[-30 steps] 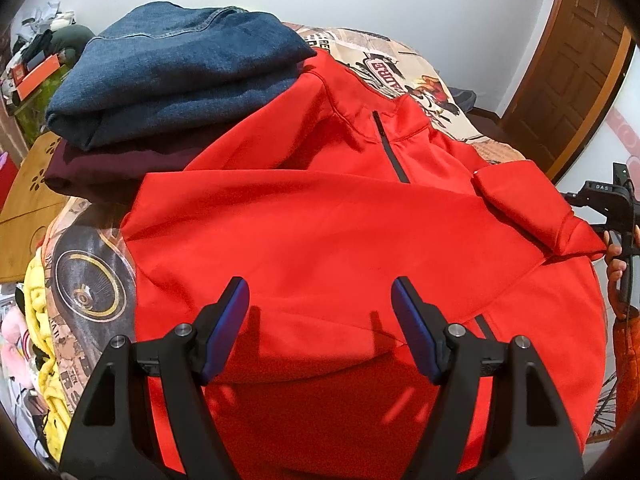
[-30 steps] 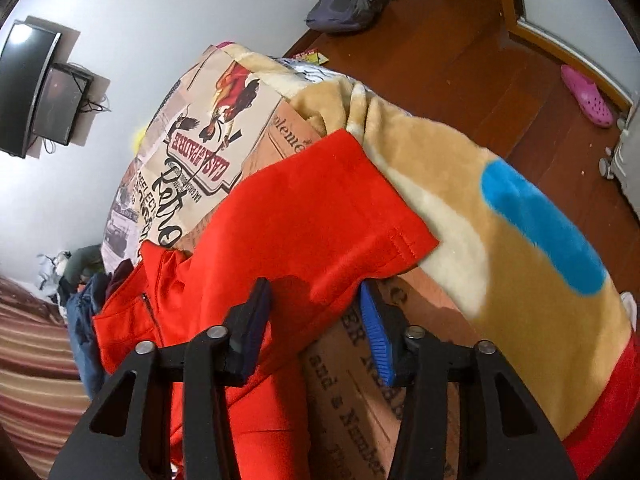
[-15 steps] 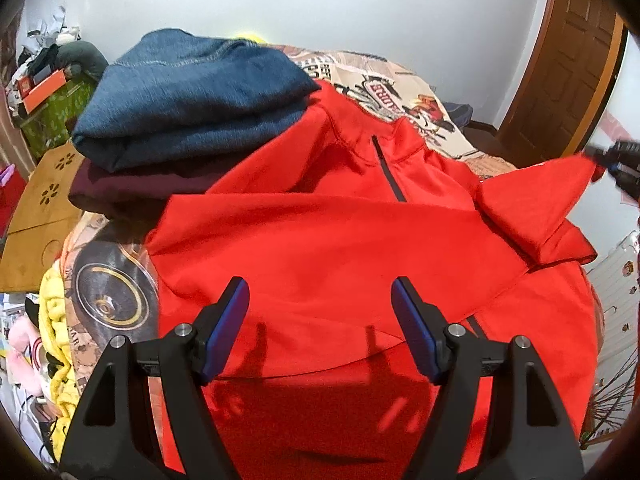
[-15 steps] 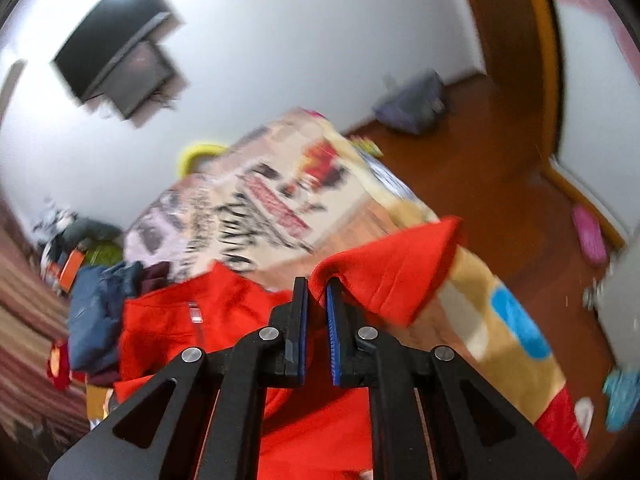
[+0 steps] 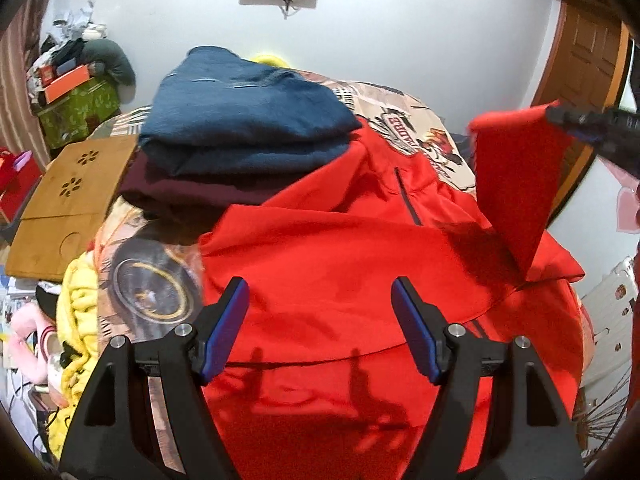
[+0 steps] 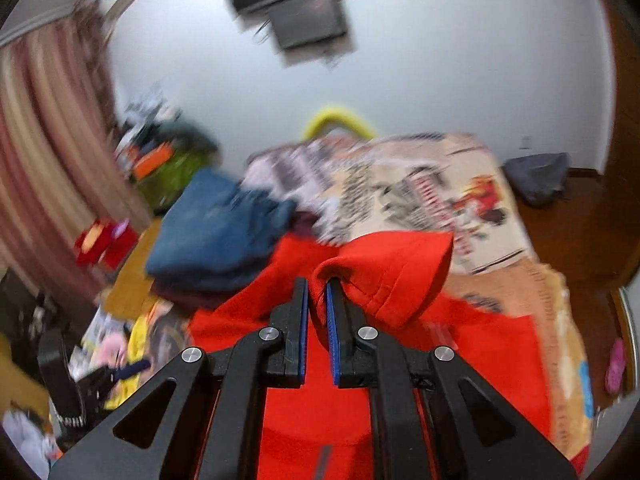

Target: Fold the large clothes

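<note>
Red jacket [image 5: 340, 264] spread on bed [image 5: 412, 120], centre frame. Right tool [image 6: 316, 296] clamped on sleeve cuff [image 6: 384, 276], lifted at upper right. Left tool [image 5: 320, 332] wide open, empty, hovers over hem. Carry sleeve across chest, lay flat, smooth; cuff grip depth probably shallow, view blurred.

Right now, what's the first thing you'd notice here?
The bright red jacket spread across the bed, filling the middle. The right claw is shut on its sleeve, lifting it at the right. Behind the jacket on the left sits a stack of folded blue jeans.
</note>
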{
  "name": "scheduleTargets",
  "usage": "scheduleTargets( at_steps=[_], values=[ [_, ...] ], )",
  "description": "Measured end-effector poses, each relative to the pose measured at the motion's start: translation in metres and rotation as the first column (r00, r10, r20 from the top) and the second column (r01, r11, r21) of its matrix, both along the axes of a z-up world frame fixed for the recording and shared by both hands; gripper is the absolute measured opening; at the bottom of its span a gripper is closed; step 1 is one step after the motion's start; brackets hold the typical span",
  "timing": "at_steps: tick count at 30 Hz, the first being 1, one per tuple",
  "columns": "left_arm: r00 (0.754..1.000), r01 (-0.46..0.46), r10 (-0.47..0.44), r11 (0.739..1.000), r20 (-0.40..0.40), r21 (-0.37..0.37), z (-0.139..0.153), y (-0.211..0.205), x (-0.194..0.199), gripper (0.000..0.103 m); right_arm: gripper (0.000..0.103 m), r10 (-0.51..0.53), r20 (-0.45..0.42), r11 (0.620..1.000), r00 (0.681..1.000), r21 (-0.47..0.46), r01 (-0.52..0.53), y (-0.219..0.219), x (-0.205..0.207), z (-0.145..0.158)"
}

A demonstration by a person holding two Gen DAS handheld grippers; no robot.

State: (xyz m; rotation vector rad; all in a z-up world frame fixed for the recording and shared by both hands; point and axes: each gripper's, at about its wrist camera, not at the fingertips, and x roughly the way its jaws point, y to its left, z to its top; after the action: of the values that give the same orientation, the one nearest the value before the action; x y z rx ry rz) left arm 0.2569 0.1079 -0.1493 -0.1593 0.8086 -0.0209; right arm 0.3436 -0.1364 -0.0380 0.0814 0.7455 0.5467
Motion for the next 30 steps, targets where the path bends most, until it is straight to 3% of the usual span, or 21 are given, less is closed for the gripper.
scheduleTargets(
  at_steps=[5,8,13,17,21,25,30],
  values=[
    [0.999,-0.035,0.036,0.999,-0.021,0.008,-0.007,0.021,-0.012,0.072,0.008,0.131,-0.108,0.984,0.986,-0.104,-0.142,0.056,-0.010,-0.051],
    [0.998,-0.056,0.056,0.998,-0.037,0.001,-0.013,0.032,-0.017,0.072,0.008,0.189,-0.223,0.961,0.956,-0.156,-0.227,0.083,-0.015,-0.095],
    [0.995,-0.070,0.069,0.998,-0.071,-0.010,-0.025,0.039,-0.023,0.072,0.008,0.212,-0.387,0.935,0.897,-0.187,-0.302,0.096,-0.017,-0.145],
    [0.994,-0.056,0.055,0.998,-0.093,-0.005,-0.032,0.033,-0.022,0.072,0.011,0.231,-0.490,0.915,0.840,-0.183,-0.359,0.093,-0.021,-0.158],
    [0.993,-0.021,0.021,1.000,-0.114,0.002,-0.037,0.017,-0.016,0.072,0.020,0.273,-0.510,0.887,0.816,-0.195,-0.418,0.088,-0.030,-0.152],
    [0.993,0.022,-0.021,1.000,-0.120,0.013,-0.036,-0.002,-0.010,0.072,0.021,0.291,-0.461,0.881,0.839,-0.214,-0.423,0.074,-0.038,-0.132],
    [0.989,0.093,-0.085,0.994,-0.124,0.059,-0.034,-0.033,0.002,0.072,0.022,0.249,-0.334,0.915,0.909,-0.226,-0.334,0.032,-0.037,-0.095]
  ],
)
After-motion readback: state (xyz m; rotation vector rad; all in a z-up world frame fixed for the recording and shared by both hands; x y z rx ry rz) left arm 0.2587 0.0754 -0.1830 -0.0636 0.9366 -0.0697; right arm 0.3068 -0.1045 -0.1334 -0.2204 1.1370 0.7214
